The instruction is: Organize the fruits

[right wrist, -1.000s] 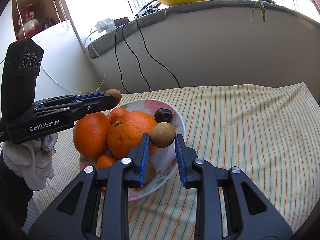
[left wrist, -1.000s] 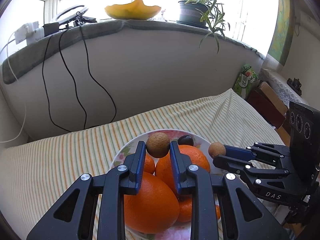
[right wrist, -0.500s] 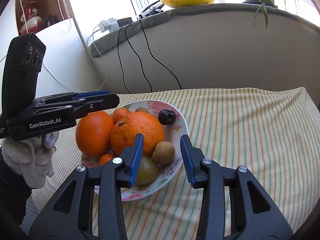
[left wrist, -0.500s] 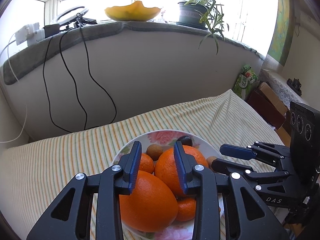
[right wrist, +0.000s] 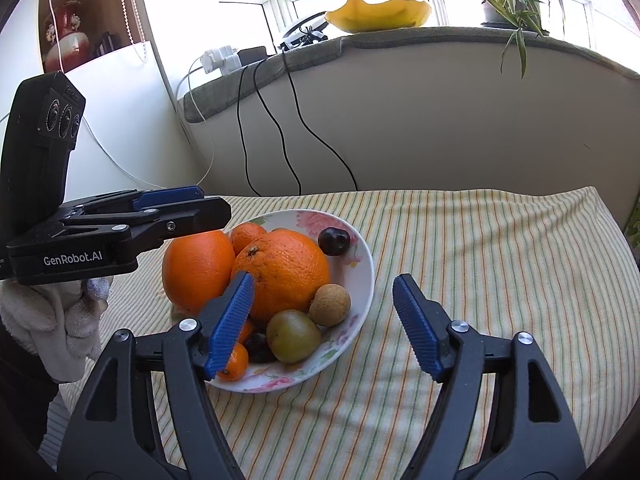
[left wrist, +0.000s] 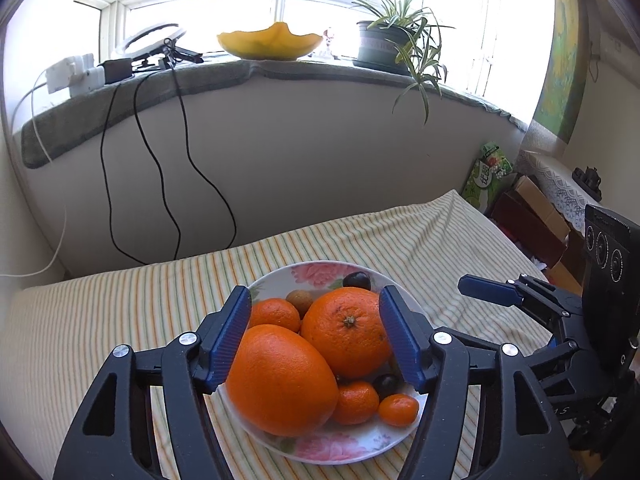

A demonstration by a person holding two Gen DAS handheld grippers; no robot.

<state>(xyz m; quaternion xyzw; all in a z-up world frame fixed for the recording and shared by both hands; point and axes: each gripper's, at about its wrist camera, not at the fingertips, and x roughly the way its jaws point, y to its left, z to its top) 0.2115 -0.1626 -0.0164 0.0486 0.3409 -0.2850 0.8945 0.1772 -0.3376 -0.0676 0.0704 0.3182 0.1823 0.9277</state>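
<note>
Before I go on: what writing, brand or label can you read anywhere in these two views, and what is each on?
"GenRobot.AI": white print on the side of the black left gripper, right wrist view.
Partial white letters on the black right gripper, left wrist view: cut off, unreadable.
Green printed packet beside the striped cloth: characters too small and blurred to read.

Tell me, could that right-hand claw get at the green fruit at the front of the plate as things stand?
Probably yes. The right gripper stands open and empty just above the green fruit, which lies at the plate's near rim. The tan fruit and big orange crowd it, so a clean pinch looks tight.
</note>
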